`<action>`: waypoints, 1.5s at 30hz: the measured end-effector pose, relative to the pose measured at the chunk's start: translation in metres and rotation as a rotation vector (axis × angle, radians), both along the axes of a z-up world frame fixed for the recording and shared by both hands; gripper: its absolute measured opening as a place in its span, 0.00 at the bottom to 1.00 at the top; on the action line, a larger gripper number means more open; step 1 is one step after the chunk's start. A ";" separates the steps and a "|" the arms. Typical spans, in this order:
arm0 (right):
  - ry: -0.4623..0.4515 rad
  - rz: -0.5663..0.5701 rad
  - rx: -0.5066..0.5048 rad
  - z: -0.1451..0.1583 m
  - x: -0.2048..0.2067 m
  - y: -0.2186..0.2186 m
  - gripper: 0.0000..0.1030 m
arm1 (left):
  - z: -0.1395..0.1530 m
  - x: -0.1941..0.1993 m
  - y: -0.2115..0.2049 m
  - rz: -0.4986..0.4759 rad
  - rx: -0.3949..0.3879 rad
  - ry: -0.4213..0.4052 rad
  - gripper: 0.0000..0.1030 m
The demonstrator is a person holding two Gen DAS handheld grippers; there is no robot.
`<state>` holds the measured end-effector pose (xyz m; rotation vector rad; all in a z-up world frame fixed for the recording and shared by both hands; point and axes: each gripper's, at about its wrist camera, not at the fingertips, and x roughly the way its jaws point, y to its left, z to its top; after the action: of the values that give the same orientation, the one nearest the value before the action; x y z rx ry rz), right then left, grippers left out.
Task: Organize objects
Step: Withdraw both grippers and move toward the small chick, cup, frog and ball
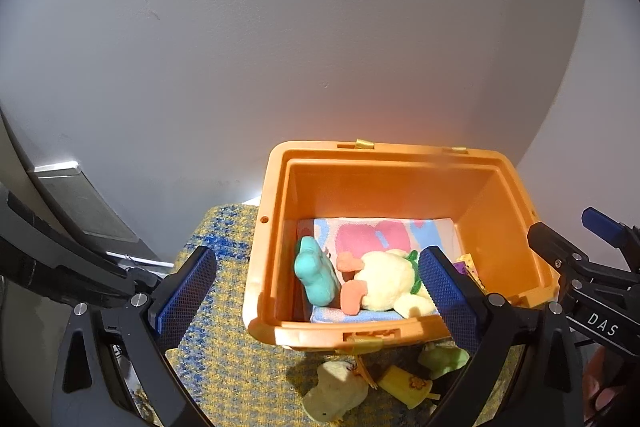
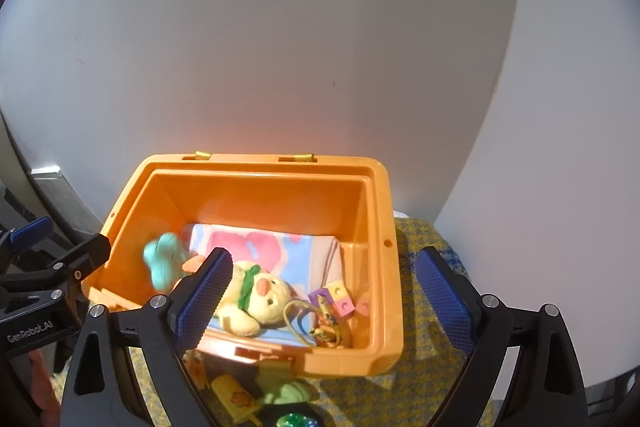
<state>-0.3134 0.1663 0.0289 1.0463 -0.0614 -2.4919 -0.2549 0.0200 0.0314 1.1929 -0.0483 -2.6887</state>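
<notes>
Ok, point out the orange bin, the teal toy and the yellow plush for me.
Orange bin (image 1: 276,227), left wrist view, on its left wall.
Teal toy (image 1: 314,273), left wrist view, on its body.
Yellow plush (image 2: 268,301), right wrist view, on its face.

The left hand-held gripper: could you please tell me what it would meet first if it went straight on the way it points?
Probably the orange bin: its near left wall sits between the open left hand-held gripper fingers, with the teal plush toy just inside. Depth is unclear.
</notes>
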 end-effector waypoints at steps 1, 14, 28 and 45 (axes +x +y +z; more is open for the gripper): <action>0.003 -0.001 0.000 0.001 0.003 0.002 0.90 | 0.003 0.002 0.002 0.000 0.001 0.000 1.00; 0.025 -0.003 -0.010 0.011 0.039 0.015 0.90 | 0.014 0.041 0.005 0.002 0.002 0.018 1.00; 0.010 0.006 -0.010 -0.004 0.076 0.022 0.90 | 0.002 0.076 0.004 0.005 -0.016 0.016 1.00; -0.060 0.013 0.001 -0.055 0.101 0.024 0.90 | -0.046 0.098 0.011 -0.018 -0.036 -0.026 1.00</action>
<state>-0.2120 0.1908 -0.0258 1.1189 -0.0721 -2.4491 -0.1574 0.0306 -0.0145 1.2219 -0.1110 -2.6760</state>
